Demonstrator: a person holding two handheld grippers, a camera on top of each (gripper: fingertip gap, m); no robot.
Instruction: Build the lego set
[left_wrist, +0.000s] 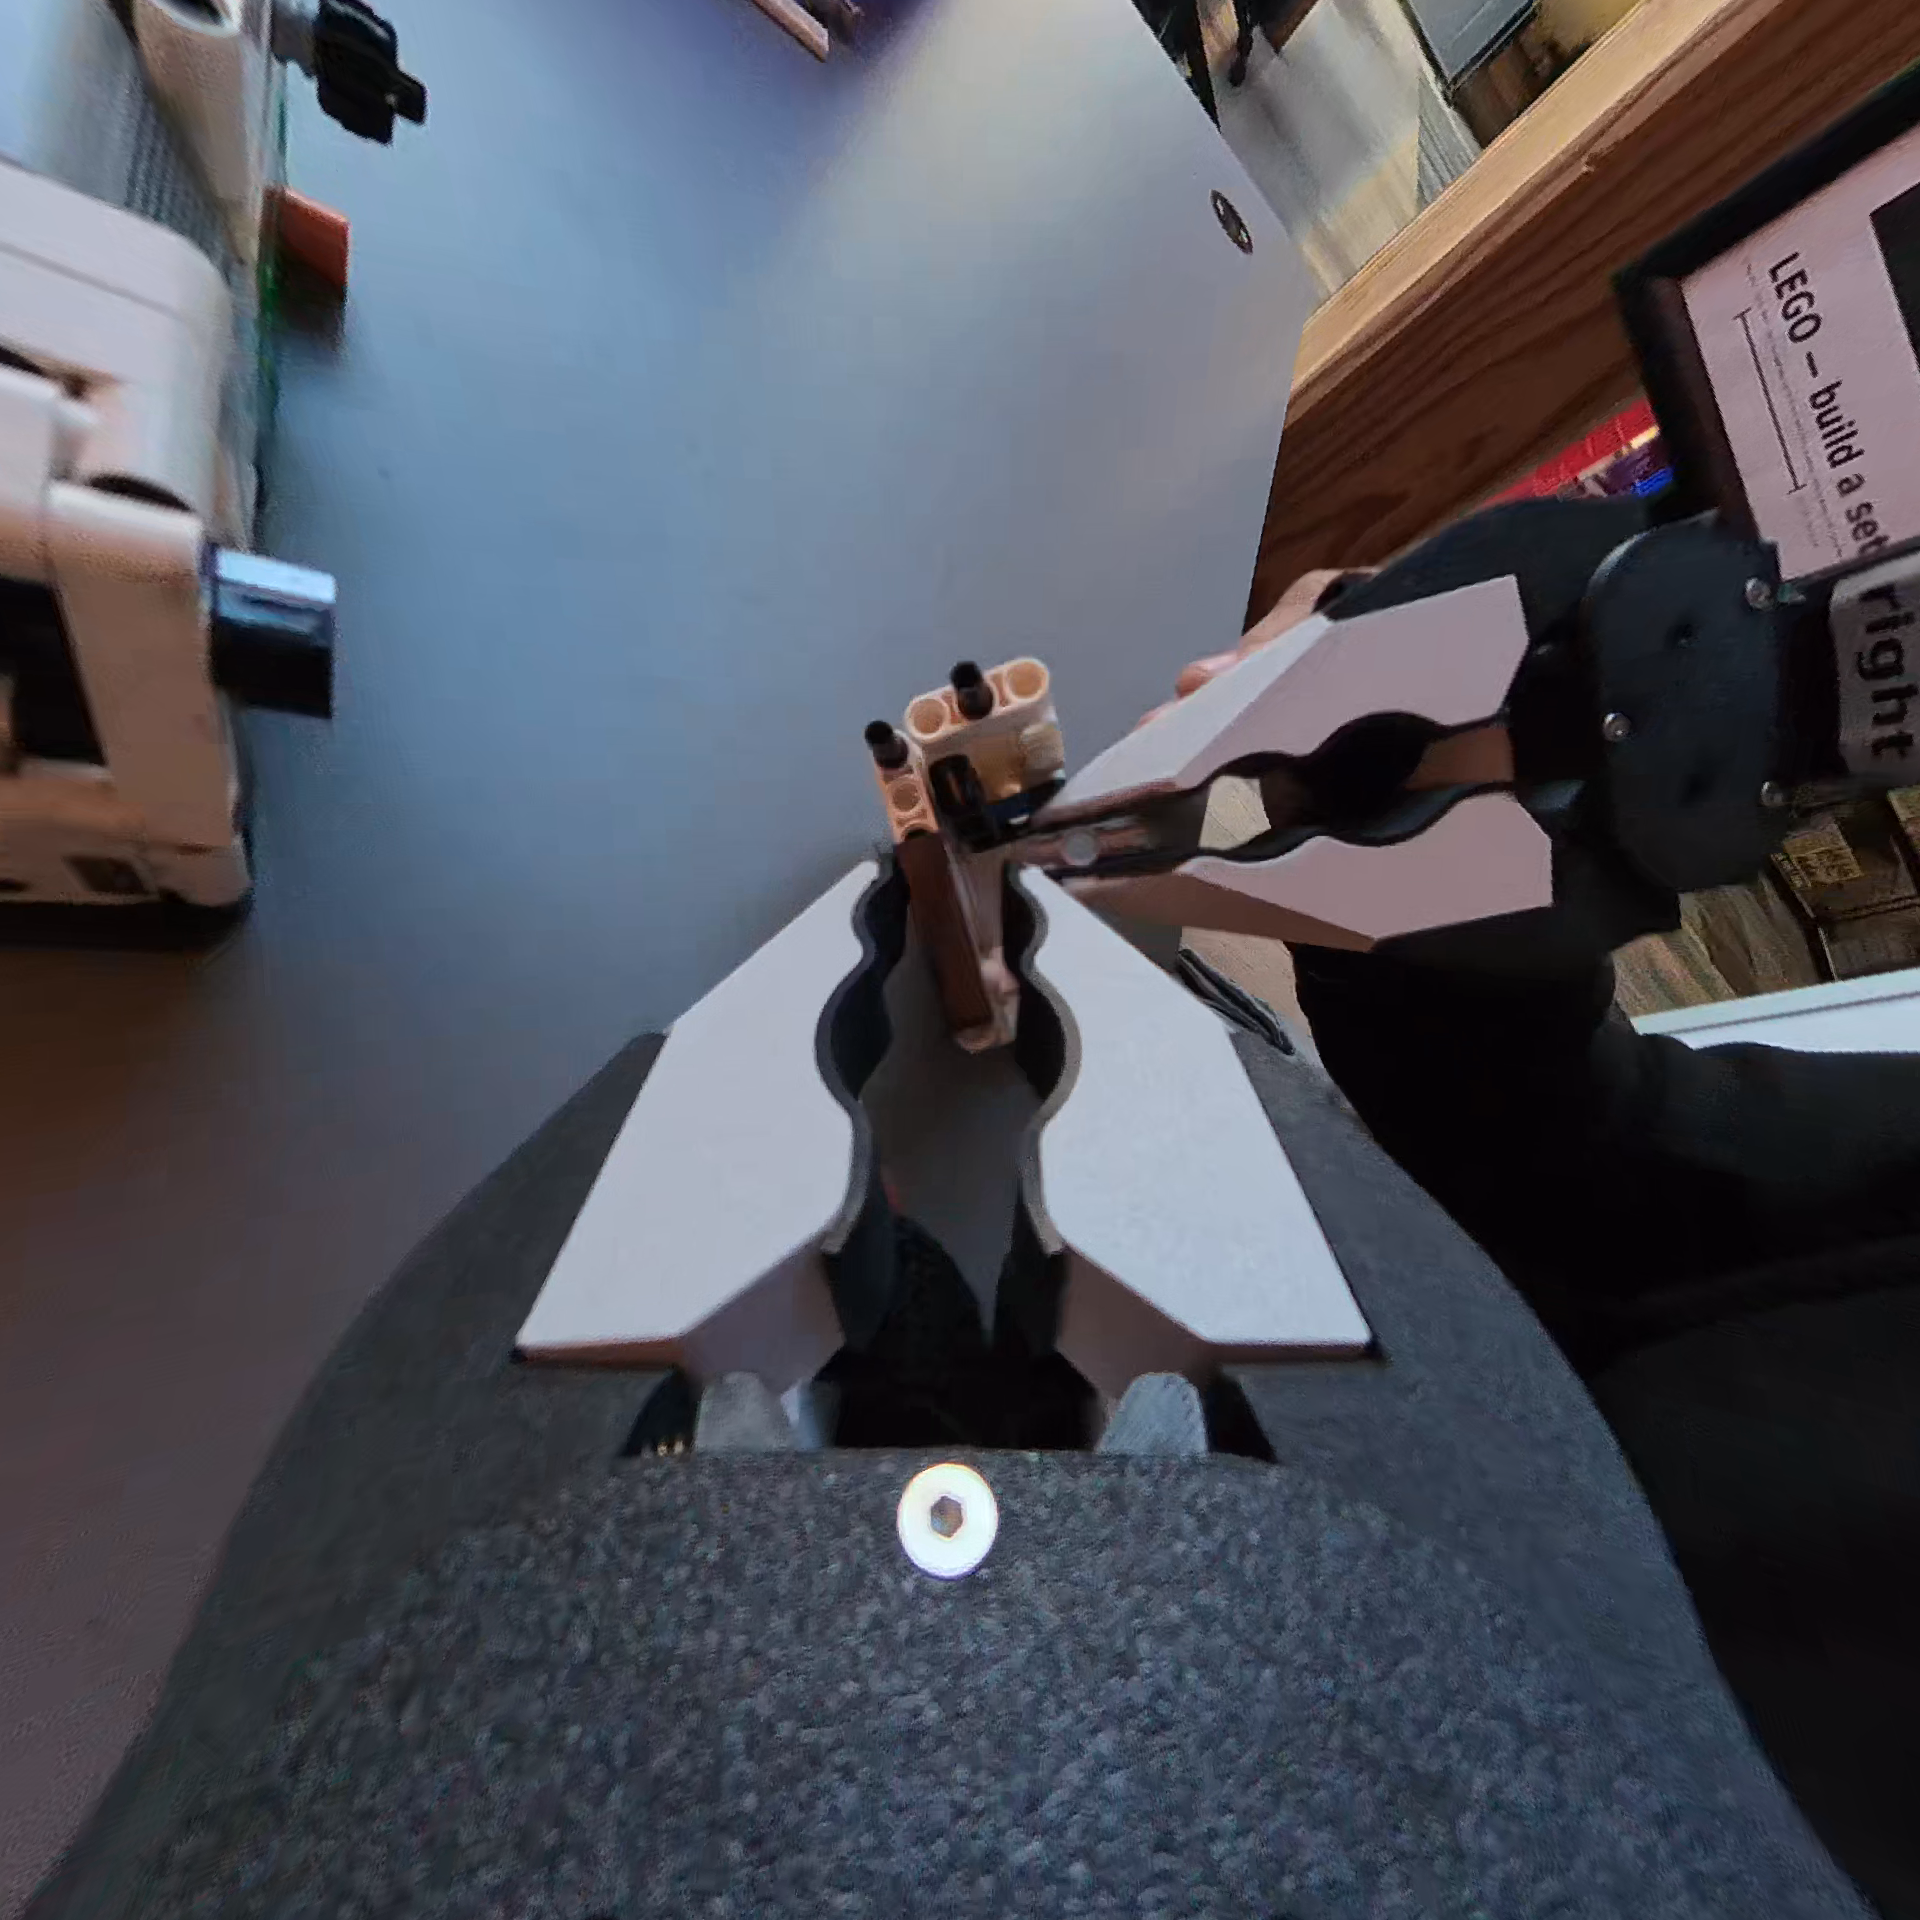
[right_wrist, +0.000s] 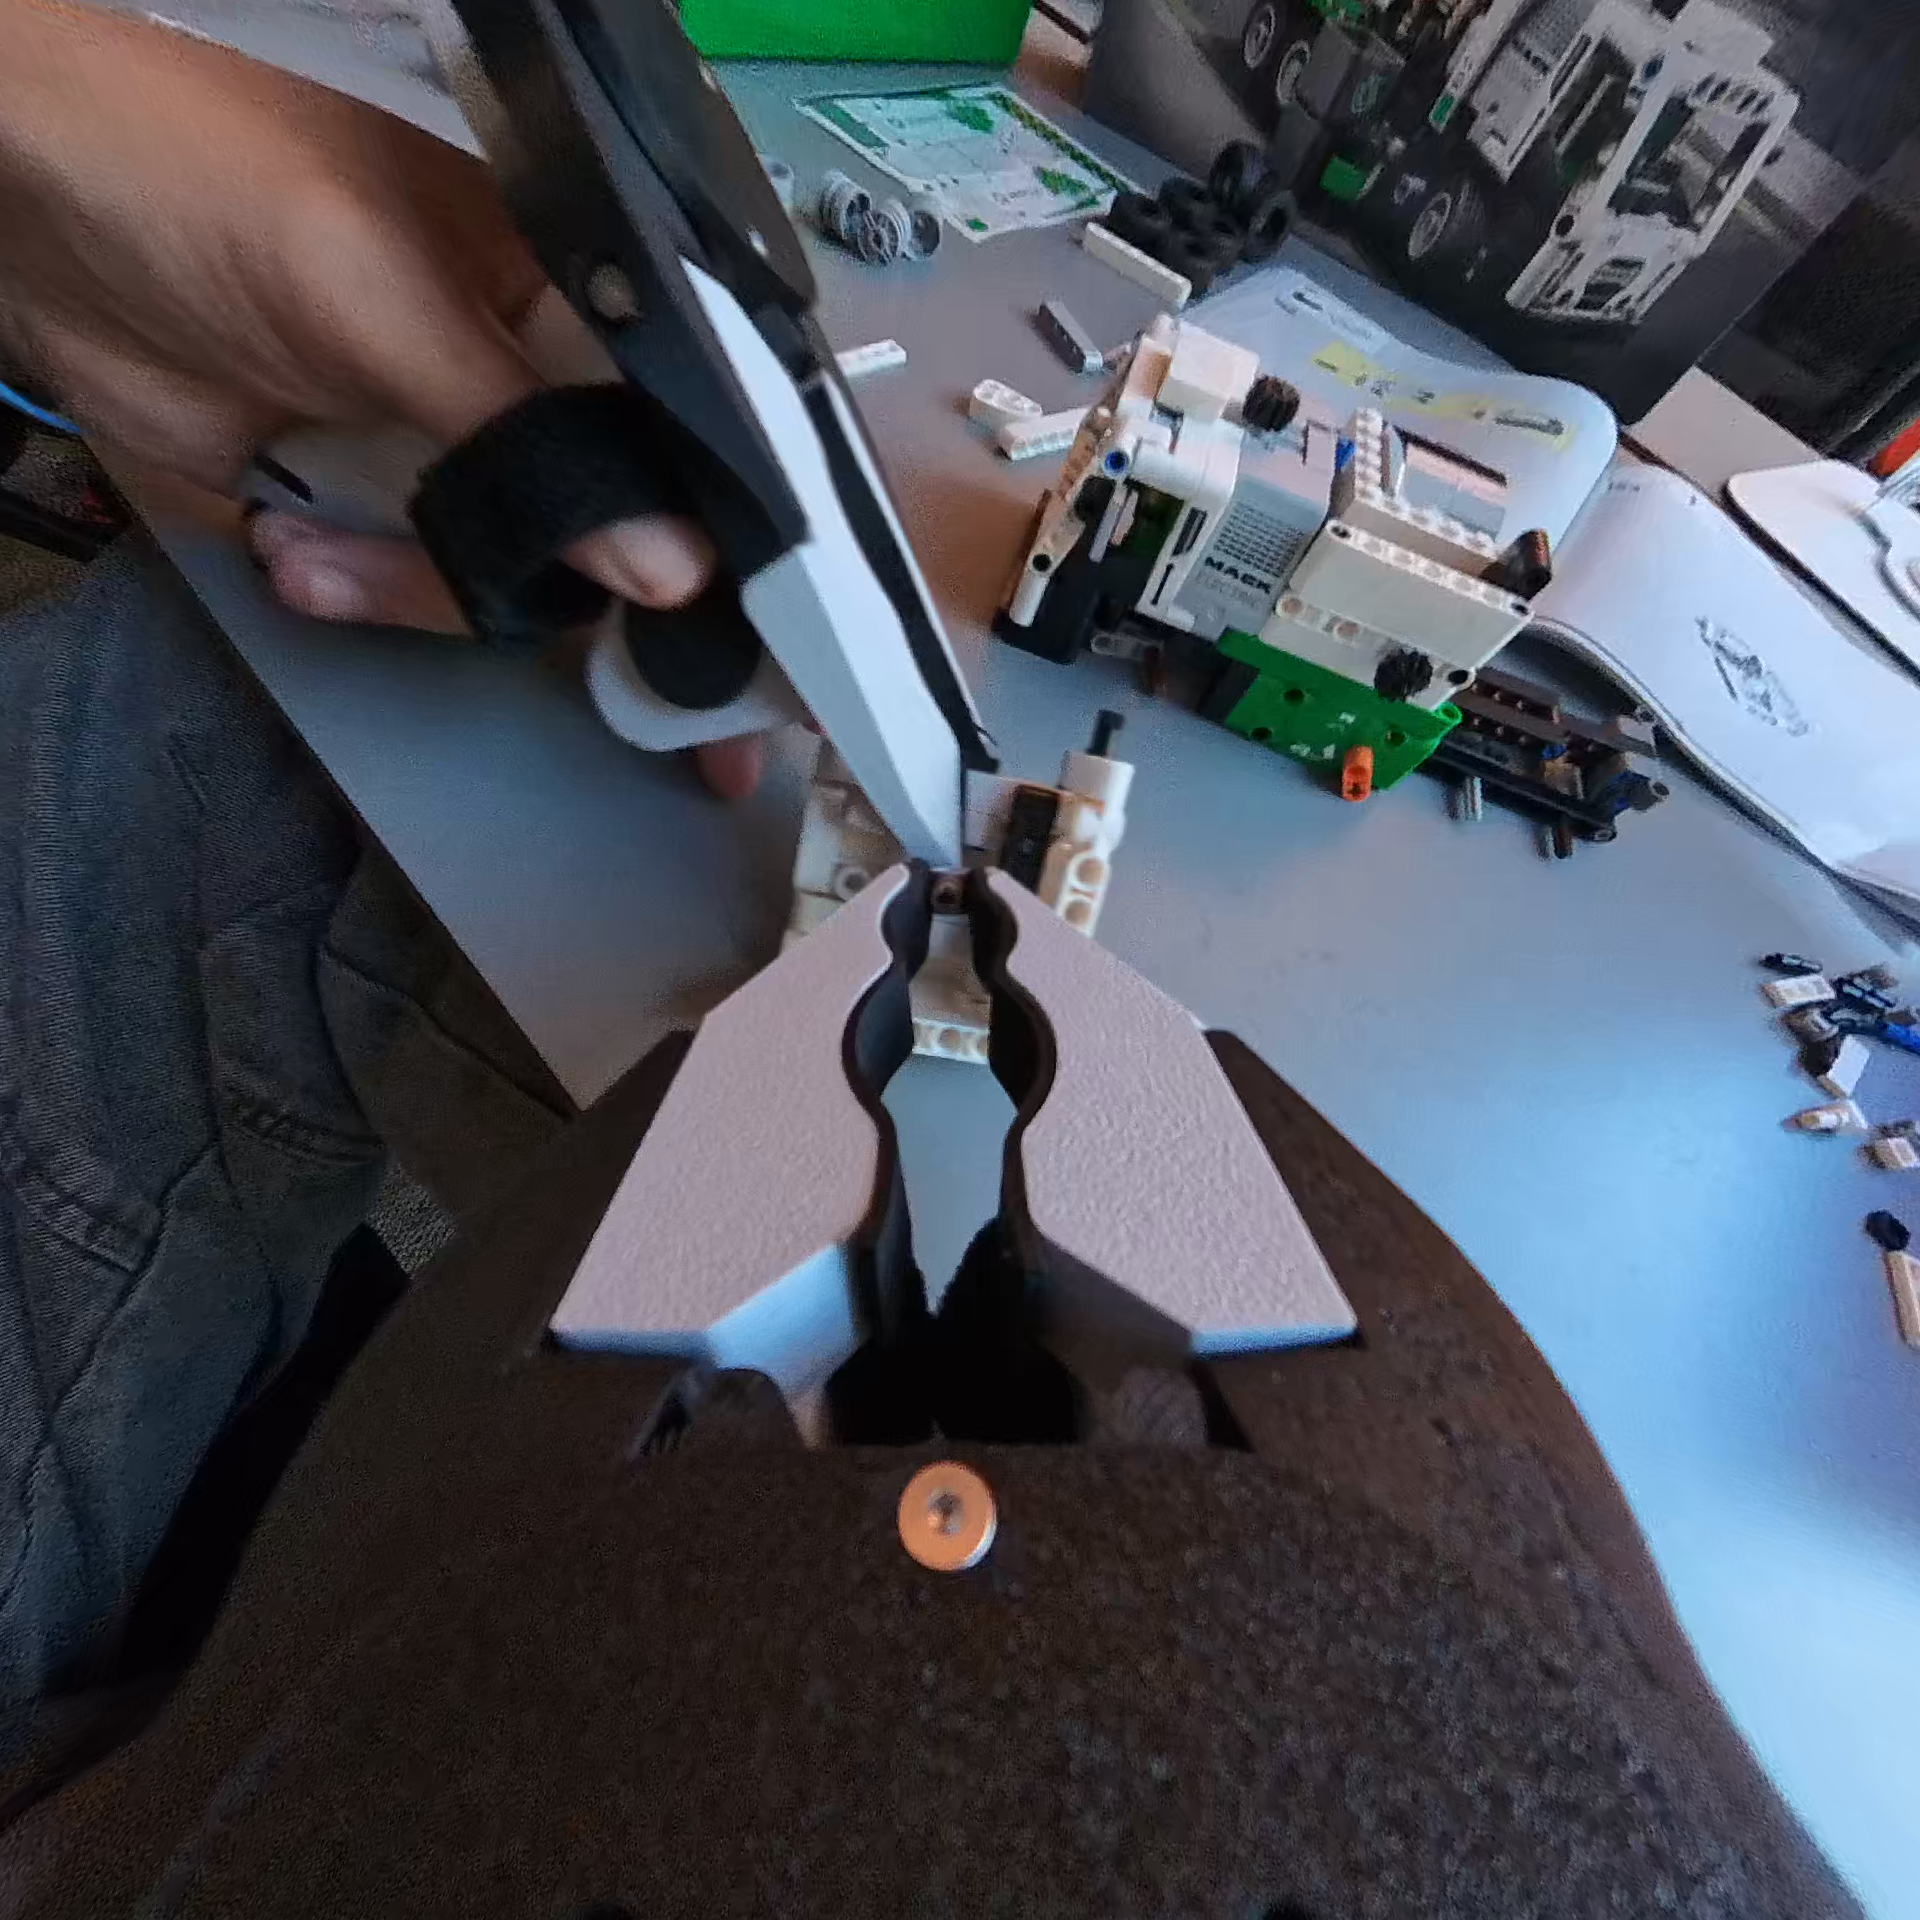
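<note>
Lego subassembly (left_wrist: 961, 800) sits clamped in the left tongs (left_wrist: 951, 894) above the table (left_wrist: 675, 436); right tongs (right_wrist: 948, 883) pinch a small pin (right_wrist: 948, 891) against it.

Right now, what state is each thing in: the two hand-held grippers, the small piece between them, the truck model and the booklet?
Left hand-held gripper: shut on the small white-and-brown brick assembly.
Small white-and-brown brick assembly: held off the table, black pins sticking out.
Right hand-held gripper: shut on a small dark pin at that assembly.
White-and-green truck model: partly built, resting on the grey table.
Instruction booklet: lying open.
</note>
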